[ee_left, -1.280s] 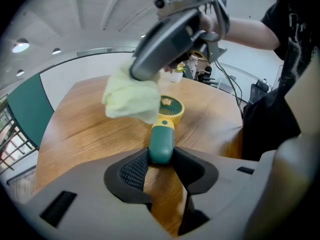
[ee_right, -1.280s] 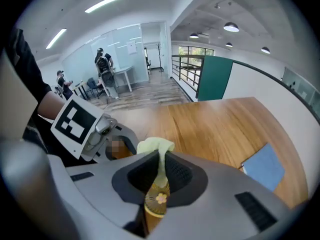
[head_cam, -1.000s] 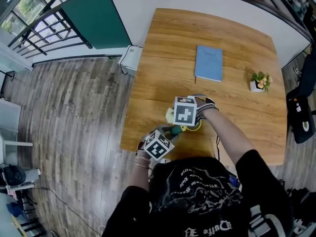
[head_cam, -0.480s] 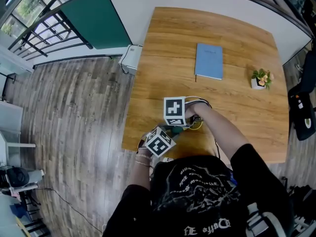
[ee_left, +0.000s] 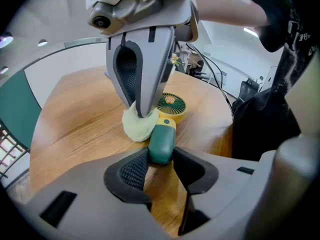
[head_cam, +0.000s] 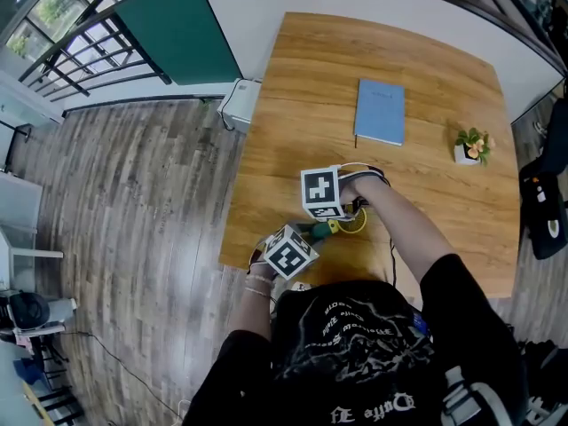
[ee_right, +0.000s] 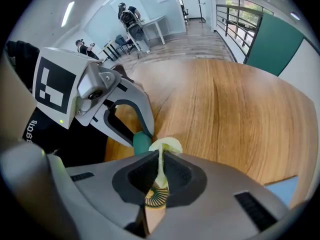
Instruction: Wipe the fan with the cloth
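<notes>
A small fan (ee_left: pixel 171 105) with a yellow head and a green handle (ee_left: pixel 161 144) lies on the wooden table (head_cam: pixel 426 105) near its front edge. My left gripper (ee_left: pixel 161 159) is shut on the end of that handle. My right gripper (ee_right: pixel 161 156) is shut on a pale green cloth (ee_right: pixel 166 145) and points steeply down. The cloth (ee_left: pixel 137 126) bunches on the table against the fan's neck, just left of the head. In the right gripper view the fan head (ee_right: pixel 157 196) shows between the jaws. In the head view both marker cubes cover most of the fan (head_cam: pixel 348 224).
A blue notebook (head_cam: pixel 380 112) lies at the middle of the table, and a small potted plant (head_cam: pixel 469 145) stands at the right. A dark chair (head_cam: pixel 543 204) sits off the right edge. Cables run past the fan in the left gripper view.
My right gripper has shifted slightly left and down with the cloth and tipped steeper over the fan. The left gripper and the fan handle have stayed put.
</notes>
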Demonstrator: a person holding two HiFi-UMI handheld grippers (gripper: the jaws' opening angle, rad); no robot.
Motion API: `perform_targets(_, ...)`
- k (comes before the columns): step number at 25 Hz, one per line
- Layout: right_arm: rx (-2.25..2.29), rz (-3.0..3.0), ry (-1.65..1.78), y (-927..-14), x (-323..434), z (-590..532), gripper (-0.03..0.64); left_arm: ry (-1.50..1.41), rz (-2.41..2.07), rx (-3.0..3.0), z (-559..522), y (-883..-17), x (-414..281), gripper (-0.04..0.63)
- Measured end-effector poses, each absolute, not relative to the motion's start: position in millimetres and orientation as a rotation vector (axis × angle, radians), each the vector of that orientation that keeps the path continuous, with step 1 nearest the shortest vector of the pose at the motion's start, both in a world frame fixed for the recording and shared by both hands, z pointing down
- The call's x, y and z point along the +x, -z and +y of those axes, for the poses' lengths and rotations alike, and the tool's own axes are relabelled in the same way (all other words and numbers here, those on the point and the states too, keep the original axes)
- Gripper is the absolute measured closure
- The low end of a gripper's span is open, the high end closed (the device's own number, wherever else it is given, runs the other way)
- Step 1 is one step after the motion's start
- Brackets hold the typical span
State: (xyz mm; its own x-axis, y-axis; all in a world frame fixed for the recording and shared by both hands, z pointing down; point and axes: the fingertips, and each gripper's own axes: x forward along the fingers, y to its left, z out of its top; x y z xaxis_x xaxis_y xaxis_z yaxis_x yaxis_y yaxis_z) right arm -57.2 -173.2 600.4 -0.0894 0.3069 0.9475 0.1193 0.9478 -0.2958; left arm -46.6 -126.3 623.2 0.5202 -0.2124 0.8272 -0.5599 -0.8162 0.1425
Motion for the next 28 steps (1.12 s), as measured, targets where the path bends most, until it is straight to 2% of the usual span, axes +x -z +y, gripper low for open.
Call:
perform_targets(16,-0.162,-1.675,-0.257,-600,1,-222,0.583,-1.158,-0.692,2.346,-129,-621,-49,0.419)
perform_targets(28,-0.029,-1.808,-0.456,-596,45,-205,0.583,-1.154,-0.720,2.345,-129,-622,-47,0.419)
